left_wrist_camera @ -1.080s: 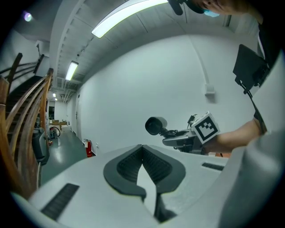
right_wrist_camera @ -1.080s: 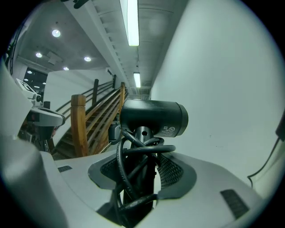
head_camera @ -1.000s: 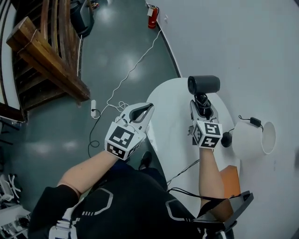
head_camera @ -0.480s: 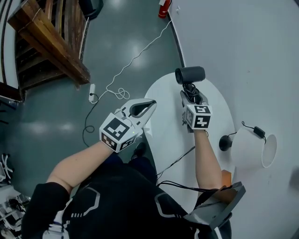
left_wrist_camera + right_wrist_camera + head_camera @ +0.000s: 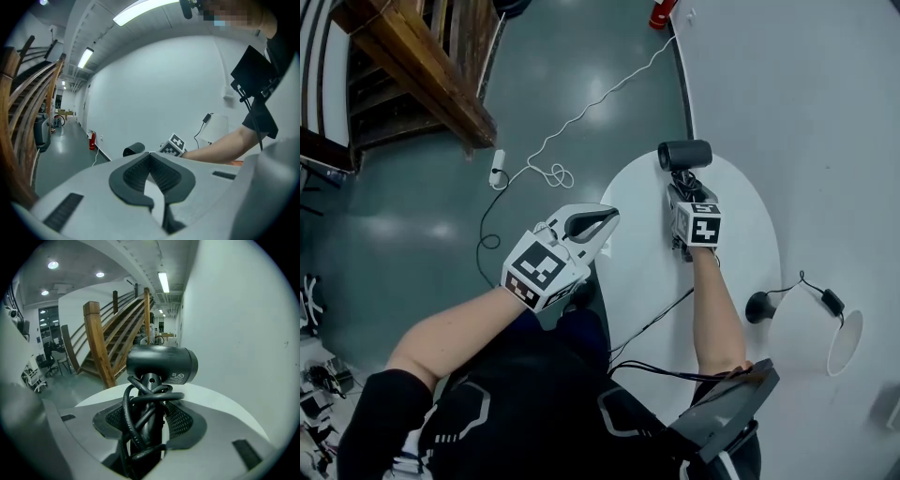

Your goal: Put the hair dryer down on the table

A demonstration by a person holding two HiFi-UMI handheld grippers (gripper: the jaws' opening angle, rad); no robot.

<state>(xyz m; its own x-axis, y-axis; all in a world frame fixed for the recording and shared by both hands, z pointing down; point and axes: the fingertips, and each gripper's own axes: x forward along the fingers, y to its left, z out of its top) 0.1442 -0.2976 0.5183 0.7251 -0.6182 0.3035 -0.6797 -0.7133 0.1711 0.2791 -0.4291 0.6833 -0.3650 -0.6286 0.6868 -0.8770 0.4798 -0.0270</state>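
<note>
black hair dryer (image 5: 684, 155), cord wound round its handle, barrel crosswise on top, handle clamped in the right tongs (image 5: 682, 183) over the round white table (image 5: 741, 225).

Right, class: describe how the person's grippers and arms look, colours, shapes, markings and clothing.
The left gripper and right gripper are pale grey plastic, their curved tongs lined with black ribbed pads. Each carries a cube of black-and-white square markers. The person wears a black short-sleeved top with white lines.
</note>
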